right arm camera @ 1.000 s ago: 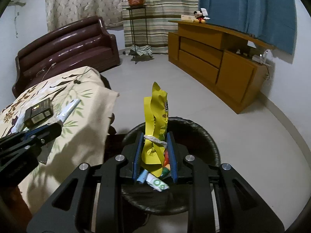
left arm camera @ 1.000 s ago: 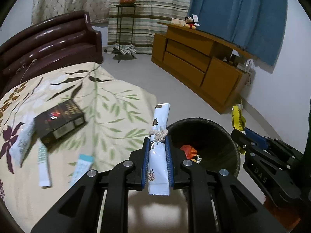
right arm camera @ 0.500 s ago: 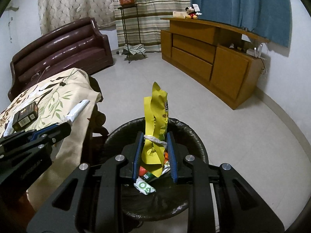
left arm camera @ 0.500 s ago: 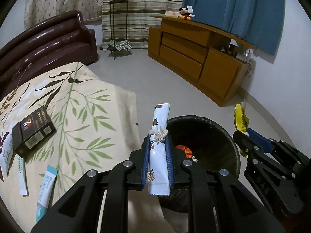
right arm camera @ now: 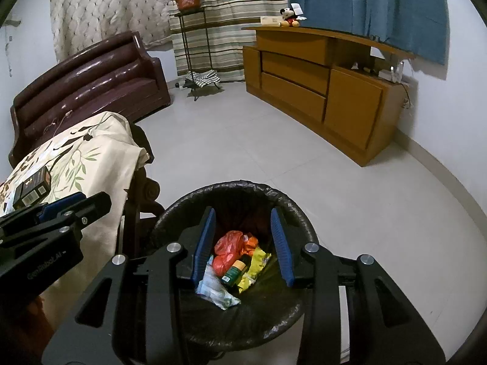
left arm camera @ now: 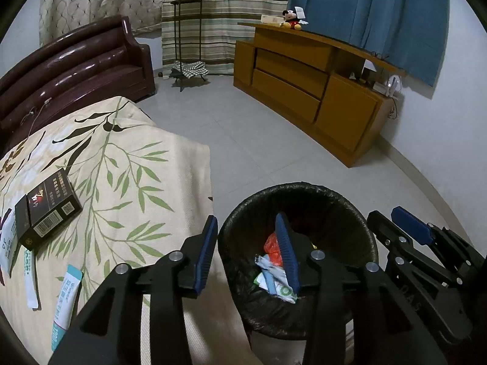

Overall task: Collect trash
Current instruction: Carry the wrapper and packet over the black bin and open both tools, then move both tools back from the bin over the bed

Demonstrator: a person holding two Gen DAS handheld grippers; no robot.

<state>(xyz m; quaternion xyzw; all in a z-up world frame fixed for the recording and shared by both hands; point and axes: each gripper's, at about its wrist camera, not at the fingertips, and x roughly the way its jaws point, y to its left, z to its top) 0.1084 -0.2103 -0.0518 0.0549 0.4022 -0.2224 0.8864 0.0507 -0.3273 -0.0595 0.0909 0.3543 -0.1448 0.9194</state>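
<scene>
The jaws of the left gripper (left arm camera: 248, 251) are opening and nothing is between its blue pads. The jaws of the right gripper (right arm camera: 243, 241) are opening too, also with nothing between them. Both grippers point steeply down, side by side, above the black trash bin (right arm camera: 292, 216) (it has a black liner). The trash (right arm camera: 234, 261) lies inside the bin: a red bag, a yellow wrapper, a small green bottle, pale wrappers. On the leaf-patterned cloth (left arm camera: 146, 164) beside the bin lie a dark box (left arm camera: 47, 208) and thin sachets (left arm camera: 65, 298).

Left gripper (left arm camera: 248, 254), jaws opening and empty, above black bin (left arm camera: 304, 194) of wrappers (left arm camera: 275, 279).
</scene>
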